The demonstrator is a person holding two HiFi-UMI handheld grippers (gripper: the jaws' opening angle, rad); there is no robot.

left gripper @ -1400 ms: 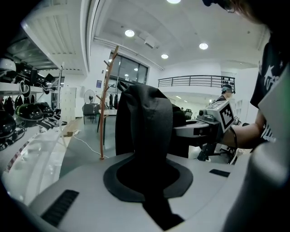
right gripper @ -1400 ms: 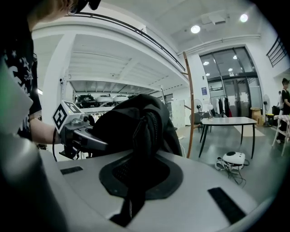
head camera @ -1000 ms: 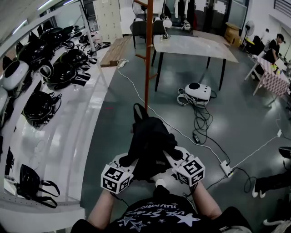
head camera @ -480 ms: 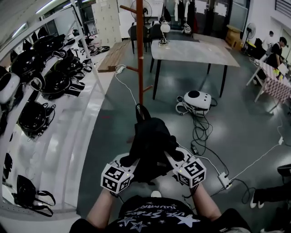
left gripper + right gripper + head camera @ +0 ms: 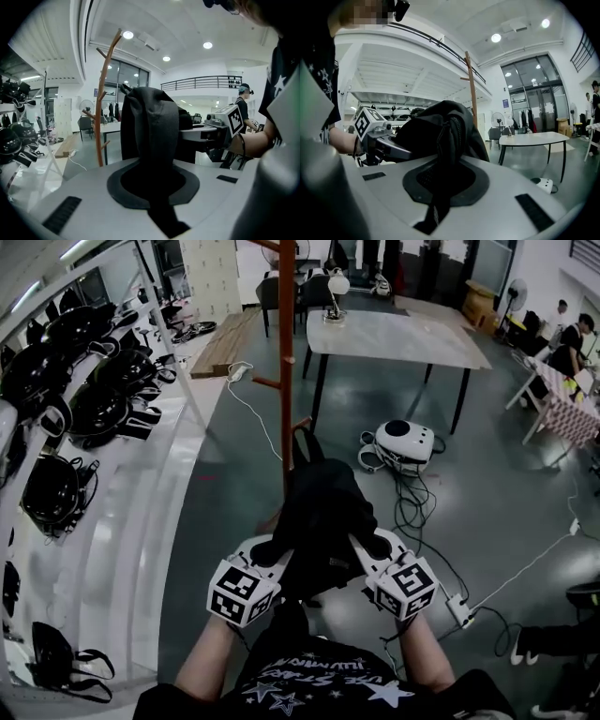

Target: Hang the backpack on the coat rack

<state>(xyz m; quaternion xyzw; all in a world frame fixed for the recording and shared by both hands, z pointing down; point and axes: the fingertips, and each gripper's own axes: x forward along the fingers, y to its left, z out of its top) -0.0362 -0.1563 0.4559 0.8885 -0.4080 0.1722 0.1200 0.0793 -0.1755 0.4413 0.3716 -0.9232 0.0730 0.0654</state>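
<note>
left jaws: left gripper (image 5: pixel 152 185) nearly together, clamped on a fold of black backpack fabric
right jaws: right gripper (image 5: pixel 445 180) pinched tight on the backpack by a zip seam and strap
backpack: backpack (image 5: pixel 319 517) held up off the floor between both grippers in front of the person, top loop pointing toward the rack
coat rack: coat rack (image 5: pixel 286 381) is a brown pole just beyond the backpack; the pegs in view are bare
done: backpack picked up and carried close to the rack
left: lift it to peg height, get the loop or a strap over a peg, let go with both; nothing hooked yet, by my reading
backpack contents: zip looks closed in the right gripper view, can't tell what's inside
shelf unit: white shelf unit (image 5: pixel 141 512) at left holds black helmets (image 5: pixel 52 488) with straps
table: table (image 5: pixel 394 338) behind the rack, lamp (image 5: pixel 335 287) on it
</note>
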